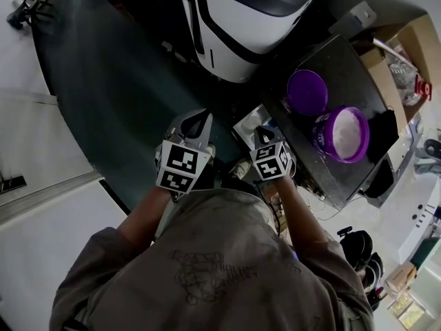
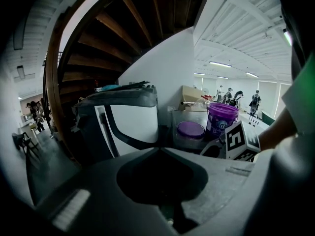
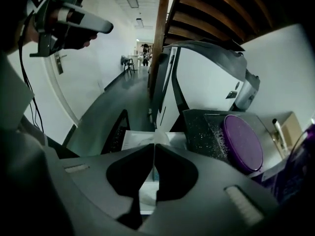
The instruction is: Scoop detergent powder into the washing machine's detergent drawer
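While left hand-held gripper sits clenched empty | right hand-held gripper pinches thin translucent piece | open tub well apart

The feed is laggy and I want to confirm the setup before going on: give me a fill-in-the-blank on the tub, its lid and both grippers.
The tub stands with its lid ___.
The lid beside it is coloured ___.
The left gripper has its fingers together, holding ___.
The right gripper has its fingers ___ on a thin translucent piece, possibly the scoop.
Missing words: off; purple; nothing; shut.
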